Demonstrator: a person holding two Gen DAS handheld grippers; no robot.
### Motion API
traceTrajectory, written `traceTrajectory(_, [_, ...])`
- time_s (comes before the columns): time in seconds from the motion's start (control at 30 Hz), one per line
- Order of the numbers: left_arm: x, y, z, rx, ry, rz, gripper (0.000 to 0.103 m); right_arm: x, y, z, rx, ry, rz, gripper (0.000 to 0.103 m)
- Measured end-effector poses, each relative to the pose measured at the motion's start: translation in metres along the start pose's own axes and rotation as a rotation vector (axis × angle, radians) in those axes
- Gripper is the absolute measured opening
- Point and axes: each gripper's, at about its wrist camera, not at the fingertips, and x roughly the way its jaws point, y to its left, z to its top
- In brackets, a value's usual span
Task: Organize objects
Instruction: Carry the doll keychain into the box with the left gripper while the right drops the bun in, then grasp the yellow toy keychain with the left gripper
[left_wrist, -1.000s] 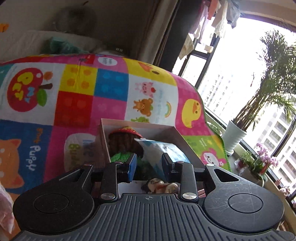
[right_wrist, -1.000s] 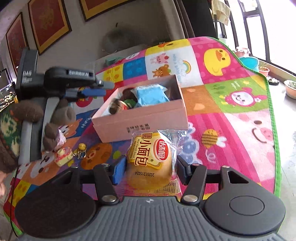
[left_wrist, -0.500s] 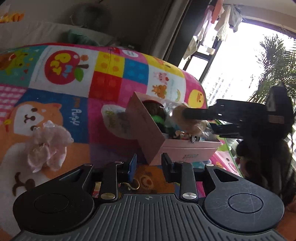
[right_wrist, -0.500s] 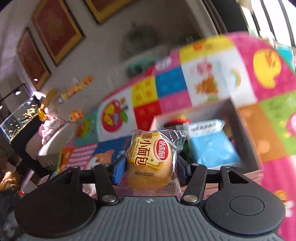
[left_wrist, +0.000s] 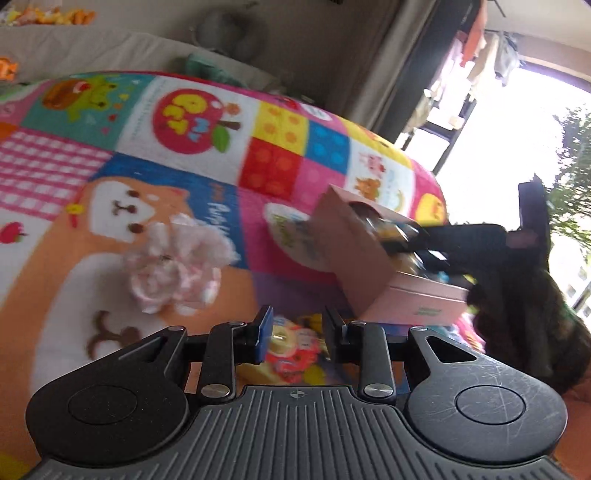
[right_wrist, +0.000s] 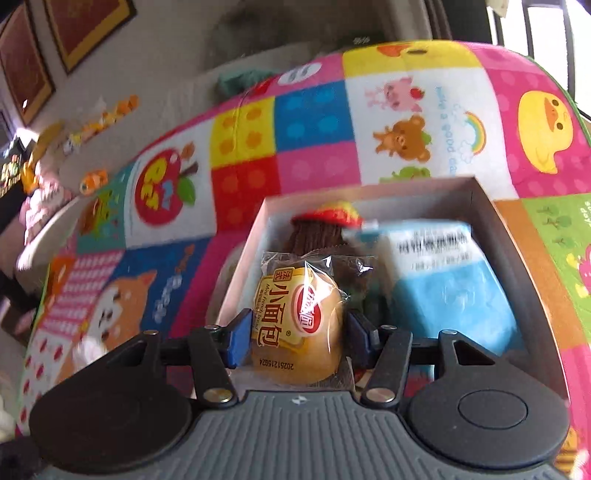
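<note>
My right gripper (right_wrist: 297, 338) is shut on a wrapped mini bread bun (right_wrist: 297, 321) and holds it over the left part of the open pink box (right_wrist: 480, 195). Inside the box lie a blue packet (right_wrist: 443, 280) and a brown plush toy with a red cap (right_wrist: 321, 230). In the left wrist view the pink box (left_wrist: 354, 254) stands to the right, with the right gripper (left_wrist: 417, 236) reaching in over it. My left gripper (left_wrist: 297, 334) is open and empty, low over a small colourful toy (left_wrist: 291, 360) on the mat. A pink fluffy flower (left_wrist: 177, 266) lies to its left.
A colourful patchwork play mat (left_wrist: 184, 155) covers the surface. A person's dark sleeve (left_wrist: 535, 295) is at the right beside the box. A grey sofa (left_wrist: 110, 51) stands behind the mat. Bright windows are at the right.
My right gripper has carried the bun from in front of the box to over its inside. My left gripper has pulled back from the box and swung left, down over the small toy.
</note>
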Motion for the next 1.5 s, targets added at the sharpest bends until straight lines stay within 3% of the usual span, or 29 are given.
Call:
traceTrajectory(0.07, [-0.002, 0.006, 0.002, -0.009, -0.019, 0.036, 0.032, -0.002, -0.001, -0.009, -0.01, 0.023, 0.007, 0.055])
traceTrajectory(0.23, [-0.013, 0.021, 0.008, -0.005, -0.069, 0.142, 0.032, -0.013, 0.003, -0.02, -0.038, -0.024, -0.02, 0.059])
traceTrajectory(0.53, [-0.025, 0.027, 0.009, 0.127, -0.036, 0.205, 0.032, -0.078, 0.041, -0.057, -0.253, -0.191, -0.017, 0.086])
traceTrajectory(0.67, [-0.022, 0.01, 0.006, 0.211, -0.007, 0.14, 0.032, -0.086, 0.048, -0.088, -0.286, -0.132, 0.032, 0.095])
traceTrajectory(0.87, [-0.008, -0.009, 0.007, 0.24, 0.03, 0.135, 0.033, -0.071, 0.043, -0.13, -0.273, -0.011, 0.009, 0.097])
traceTrajectory(0.93, [-0.004, -0.016, 0.006, 0.271, 0.048, 0.122, 0.033, -0.069, 0.039, -0.139, -0.257, 0.009, 0.005, 0.102])
traceTrajectory(1.07, [0.004, -0.03, -0.003, 0.357, 0.11, 0.103, 0.033, -0.069, 0.037, -0.147, -0.262, 0.009, 0.002, 0.103])
traceTrajectory(1.17, [0.014, -0.04, -0.014, 0.441, 0.158, 0.12, 0.035, -0.068, 0.038, -0.148, -0.27, 0.011, -0.004, 0.103])
traceTrajectory(1.3, [0.018, -0.049, -0.022, 0.538, 0.139, 0.148, 0.036, -0.067, 0.042, -0.149, -0.295, 0.015, -0.023, 0.103])
traceTrajectory(1.5, [0.033, -0.058, -0.028, 0.643, 0.152, 0.244, 0.049, -0.065, 0.047, -0.151, -0.32, 0.02, -0.044, 0.103])
